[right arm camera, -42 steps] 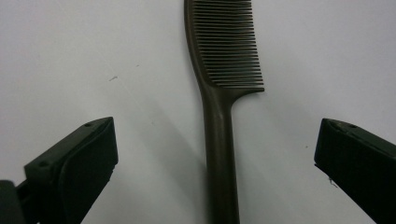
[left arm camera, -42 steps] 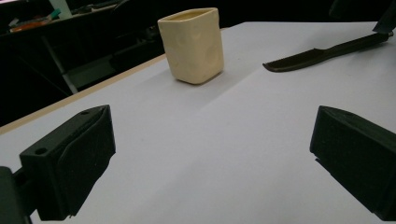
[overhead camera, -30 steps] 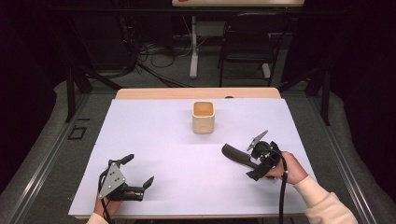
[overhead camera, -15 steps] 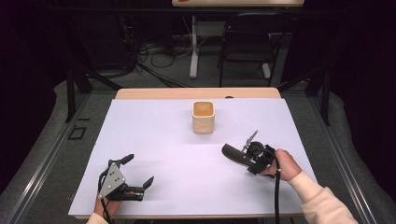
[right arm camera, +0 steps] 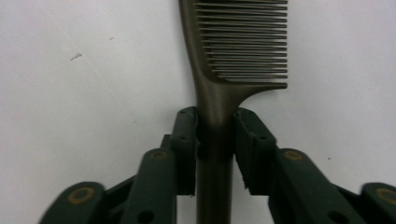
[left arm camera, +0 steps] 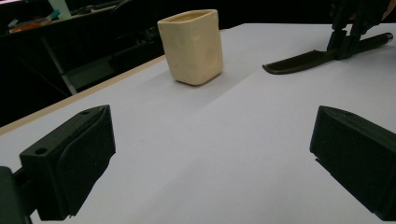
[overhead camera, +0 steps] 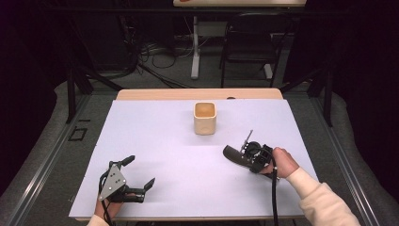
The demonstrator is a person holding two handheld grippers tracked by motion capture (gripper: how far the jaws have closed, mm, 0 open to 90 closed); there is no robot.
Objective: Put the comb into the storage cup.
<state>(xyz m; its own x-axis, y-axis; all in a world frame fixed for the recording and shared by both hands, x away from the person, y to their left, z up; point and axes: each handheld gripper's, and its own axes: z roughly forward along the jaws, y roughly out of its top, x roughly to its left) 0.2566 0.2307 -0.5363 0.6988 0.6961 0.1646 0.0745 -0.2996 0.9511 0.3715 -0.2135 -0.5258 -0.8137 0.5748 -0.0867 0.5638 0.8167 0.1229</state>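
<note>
A dark brown comb (overhead camera: 233, 154) lies flat on the white table (overhead camera: 155, 132) at the near right, teeth end toward the middle. My right gripper (overhead camera: 245, 159) has just been closing; in the right gripper view its pads (right arm camera: 187, 140) press both sides of the comb's handle (right arm camera: 215, 102), just behind the teeth. A cream square cup (overhead camera: 205, 117) stands upright at the table's centre back. My left gripper (overhead camera: 140, 170) rests at the near left, jaws wide open with nothing between them. The left gripper view shows the cup (left arm camera: 191, 44) and comb (left arm camera: 299, 60) beyond.
A wooden strip (overhead camera: 197, 94) runs along the table's far edge. Beyond it are a dark chair (overhead camera: 249, 42), a stand and floor cables. Metal rails (overhead camera: 42, 165) flank the table on both sides.
The right gripper's jaws, spread wide a second ago, have closed onto the comb's handle, and the hand has settled lower over it. The left gripper, comb and cup have not moved.
</note>
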